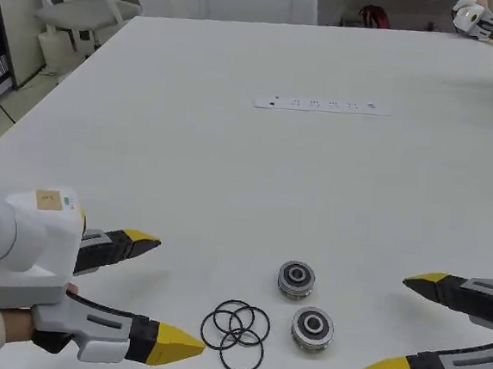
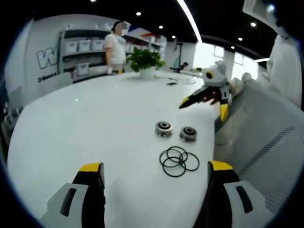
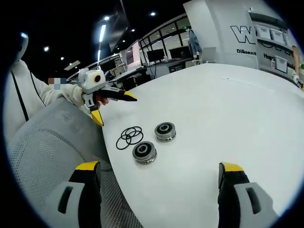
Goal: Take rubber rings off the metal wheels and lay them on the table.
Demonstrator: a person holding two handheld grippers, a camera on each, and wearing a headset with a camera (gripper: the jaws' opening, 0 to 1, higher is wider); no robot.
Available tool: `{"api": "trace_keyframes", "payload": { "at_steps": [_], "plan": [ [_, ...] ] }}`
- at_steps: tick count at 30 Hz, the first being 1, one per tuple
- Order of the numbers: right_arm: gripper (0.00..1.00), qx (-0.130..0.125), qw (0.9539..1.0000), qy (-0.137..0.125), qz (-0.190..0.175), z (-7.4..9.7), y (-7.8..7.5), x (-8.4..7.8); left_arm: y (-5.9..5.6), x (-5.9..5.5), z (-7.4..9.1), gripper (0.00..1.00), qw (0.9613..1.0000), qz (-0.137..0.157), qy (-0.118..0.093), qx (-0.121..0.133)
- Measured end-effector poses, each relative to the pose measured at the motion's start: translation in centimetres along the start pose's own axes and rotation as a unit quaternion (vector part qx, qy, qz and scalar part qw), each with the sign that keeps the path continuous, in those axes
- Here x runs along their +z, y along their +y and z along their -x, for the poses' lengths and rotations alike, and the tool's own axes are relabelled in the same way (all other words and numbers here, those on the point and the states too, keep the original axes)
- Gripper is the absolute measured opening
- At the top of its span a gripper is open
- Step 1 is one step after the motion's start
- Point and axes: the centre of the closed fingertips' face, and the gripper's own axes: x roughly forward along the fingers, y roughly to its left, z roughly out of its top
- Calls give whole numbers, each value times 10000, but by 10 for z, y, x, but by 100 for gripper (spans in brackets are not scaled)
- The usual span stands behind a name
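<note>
Table [image 1: 230,174] bears 2 wheels [image 1: 296,279], rings [image 1: 235,324]; left tongs [image 1: 181,294], right tongs [image 1: 378,331] gape empty.

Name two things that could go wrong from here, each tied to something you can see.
The rubber rings lie overlapped near the front edge of the table; the open left gripper beside them could sweep them off.
The two metal wheels lie loose and close together; tugging one with the open right gripper may slide it into the other.
</note>
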Motion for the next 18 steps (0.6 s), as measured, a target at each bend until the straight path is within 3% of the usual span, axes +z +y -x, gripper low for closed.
{"api": "trace_keyframes", "payload": {
  "at_steps": [18],
  "plan": [
    [100,36,9999,47,-82,-1,2,-3,-2,-1,0,90,10000,-13,60,6]
  ]
}}
